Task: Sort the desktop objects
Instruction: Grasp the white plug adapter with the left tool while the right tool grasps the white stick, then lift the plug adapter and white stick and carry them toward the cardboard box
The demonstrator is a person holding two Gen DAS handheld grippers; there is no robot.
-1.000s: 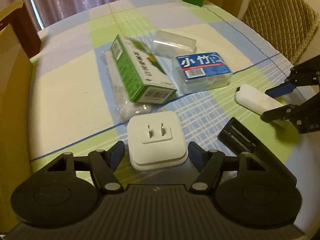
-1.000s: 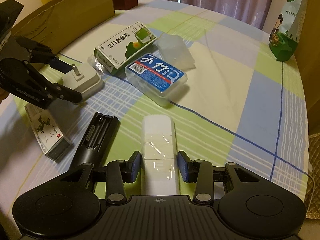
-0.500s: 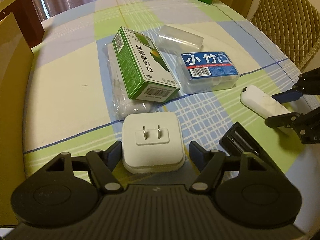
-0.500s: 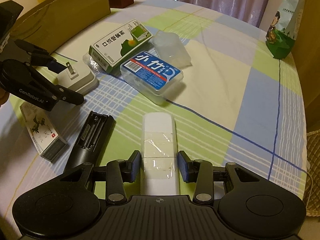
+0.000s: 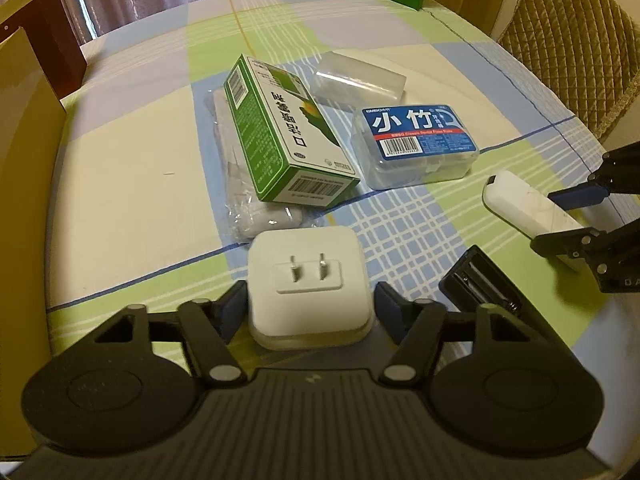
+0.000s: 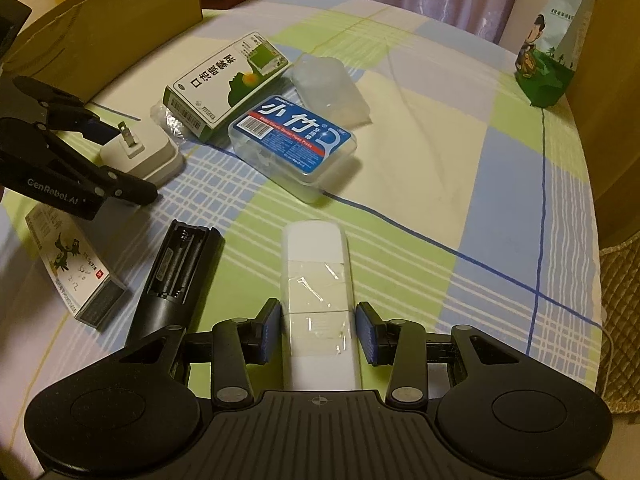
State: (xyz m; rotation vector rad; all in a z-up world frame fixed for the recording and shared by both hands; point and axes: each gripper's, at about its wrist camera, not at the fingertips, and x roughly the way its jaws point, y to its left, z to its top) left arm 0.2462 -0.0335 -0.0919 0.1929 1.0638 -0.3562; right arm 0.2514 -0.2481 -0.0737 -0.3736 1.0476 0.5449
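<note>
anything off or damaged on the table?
Yes: the black remote lies back-up with its battery cover missing, cells exposed. The green box sits tilted, propped on a plastic-wrapped bundle. The white remote has clear tape across it. Nothing spilled.

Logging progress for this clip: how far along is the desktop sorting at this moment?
Nothing looks sorted yet. In hand: the left tongs straddle the white square plug adapter, and the right tongs straddle the white taped remote-shaped bar; neither looks clamped or lifted. Left: the green-and-white carton, clear blue-labelled floss box, black open-backed remote and small dragon-print box lie loose.
</note>
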